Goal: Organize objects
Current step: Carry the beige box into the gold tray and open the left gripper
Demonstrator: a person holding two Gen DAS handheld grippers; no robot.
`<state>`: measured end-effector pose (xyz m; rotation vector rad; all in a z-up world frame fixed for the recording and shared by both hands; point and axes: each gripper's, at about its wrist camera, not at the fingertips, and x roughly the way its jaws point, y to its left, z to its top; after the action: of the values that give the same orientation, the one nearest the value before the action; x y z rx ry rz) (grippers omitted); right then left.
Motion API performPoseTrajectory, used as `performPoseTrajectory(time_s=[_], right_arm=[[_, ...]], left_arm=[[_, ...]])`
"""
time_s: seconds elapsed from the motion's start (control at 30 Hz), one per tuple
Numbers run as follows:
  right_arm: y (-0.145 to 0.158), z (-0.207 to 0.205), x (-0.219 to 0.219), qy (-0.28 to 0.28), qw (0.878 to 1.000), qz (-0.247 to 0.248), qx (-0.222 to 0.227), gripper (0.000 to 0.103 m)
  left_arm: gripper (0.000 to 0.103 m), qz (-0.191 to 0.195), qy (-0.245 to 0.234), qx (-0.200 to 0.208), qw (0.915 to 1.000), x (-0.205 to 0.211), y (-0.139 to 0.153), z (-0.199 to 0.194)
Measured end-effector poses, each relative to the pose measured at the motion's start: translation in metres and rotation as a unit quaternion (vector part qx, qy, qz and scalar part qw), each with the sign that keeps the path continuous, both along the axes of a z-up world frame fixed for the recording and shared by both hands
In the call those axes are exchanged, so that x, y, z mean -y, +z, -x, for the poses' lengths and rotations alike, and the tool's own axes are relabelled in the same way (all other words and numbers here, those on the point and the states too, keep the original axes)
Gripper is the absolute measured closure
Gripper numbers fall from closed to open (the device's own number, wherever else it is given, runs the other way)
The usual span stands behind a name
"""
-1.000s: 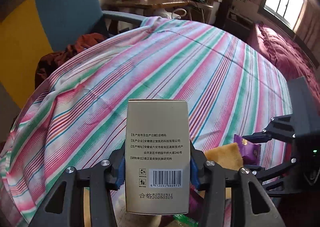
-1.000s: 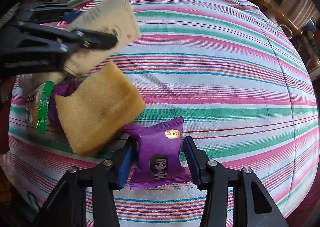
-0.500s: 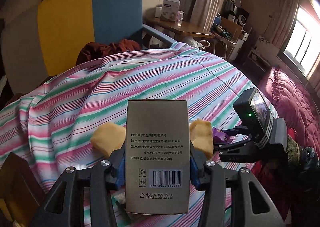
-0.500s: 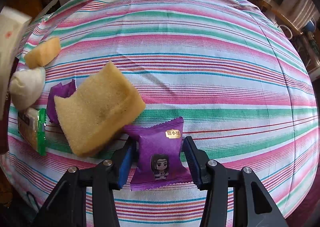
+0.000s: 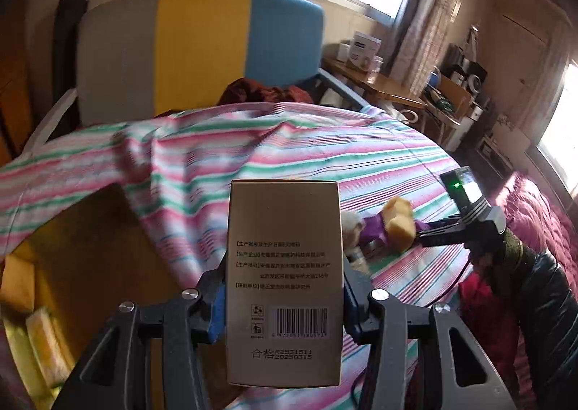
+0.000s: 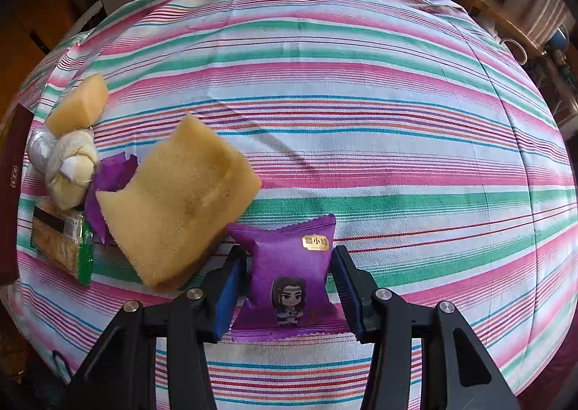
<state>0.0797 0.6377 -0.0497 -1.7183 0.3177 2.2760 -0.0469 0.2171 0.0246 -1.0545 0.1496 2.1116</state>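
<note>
My left gripper (image 5: 283,301) is shut on a beige carton (image 5: 283,265) with a barcode, held upright in the air beyond the table's left edge. Below it sits an open yellow-brown box (image 5: 83,258) with yellow sponges (image 5: 43,345) inside. My right gripper (image 6: 285,287) points down at the striped tablecloth (image 6: 379,120). Its blue pads pinch the sides of a purple snack packet (image 6: 289,272) lying flat on the cloth. In the left wrist view the right gripper (image 5: 426,233) shows at the right, beside the pile.
Left of the purple packet lie a large yellow sponge (image 6: 173,200), a smaller sponge (image 6: 79,102), a white cloth bundle (image 6: 68,167), a second purple wrapper (image 6: 108,175) and a green-edged biscuit pack (image 6: 61,240). A grey, yellow and blue chair (image 5: 202,48) stands behind the table.
My left gripper has carried the carton leftward off the pile and past the table edge, rolling as it went; the open box has come into view below. The right gripper and its packet stayed still.
</note>
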Motion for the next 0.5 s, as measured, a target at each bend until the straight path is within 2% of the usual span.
performPoseTrajectory(time_s=[0.13,0.23,0.37,0.5], right_arm=[[-0.007,0.004,-0.001,-0.001,1.0,-0.002,0.0,0.053],[-0.008,0.005,0.0,0.001,1.0,-0.008,0.002,0.053],[-0.009,0.005,0.004,0.002,1.0,-0.015,0.004,0.053],[-0.01,0.007,0.006,-0.001,1.0,-0.021,0.004,0.053]], left_arm=[[0.053,0.001,0.06,0.017,0.998,0.055,-0.014,0.001],[0.053,-0.009,0.112,0.03,0.9932,0.101,-0.022,0.005],[0.053,-0.022,0.186,0.044,0.9814,0.16,-0.026,0.019],[0.053,-0.043,0.25,0.072,0.9645,0.205,-0.031,0.048]])
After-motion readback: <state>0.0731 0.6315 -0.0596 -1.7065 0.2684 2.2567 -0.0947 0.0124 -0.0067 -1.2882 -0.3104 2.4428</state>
